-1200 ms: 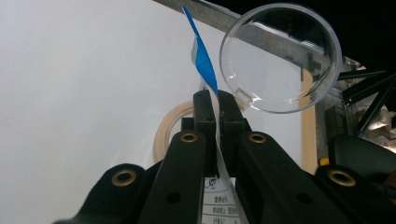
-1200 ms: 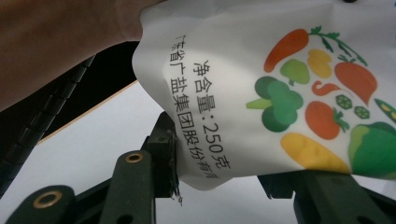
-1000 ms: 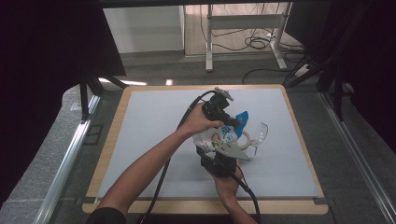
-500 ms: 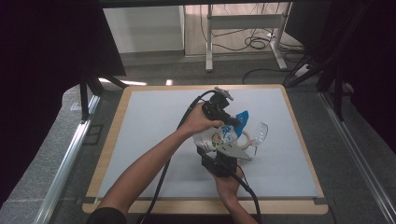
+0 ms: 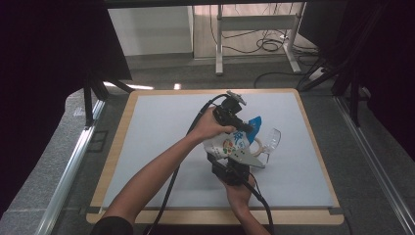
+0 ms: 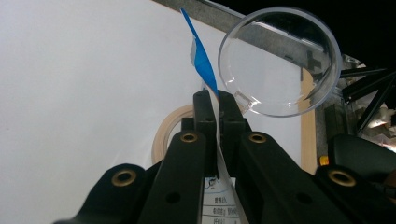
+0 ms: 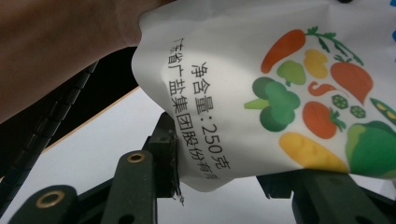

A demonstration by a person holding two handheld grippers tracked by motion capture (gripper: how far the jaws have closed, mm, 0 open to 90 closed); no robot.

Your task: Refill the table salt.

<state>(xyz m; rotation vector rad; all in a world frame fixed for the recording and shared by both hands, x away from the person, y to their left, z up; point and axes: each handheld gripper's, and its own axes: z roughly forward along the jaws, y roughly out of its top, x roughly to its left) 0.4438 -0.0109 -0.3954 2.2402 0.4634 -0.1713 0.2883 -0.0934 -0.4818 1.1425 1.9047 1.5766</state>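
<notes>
Bag [image 5: 230,144] base hidden by right gripper [image 5: 234,164] | blue top pinched, left gripper [image 6: 214,100]

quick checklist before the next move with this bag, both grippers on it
1. Left hand-held gripper shut on the bag's blue top edge: ok.
2. Right hand-held gripper holding the bag at its lower end: ok.
3. Bag lifted off the table: cannot tell.
4. Clear plastic cup just beyond the bag's top edge: ok.
5. Bag opened at the top: cannot tell.
6. Beige ring on the table under the bag, apart from the jaws: ok.
</notes>
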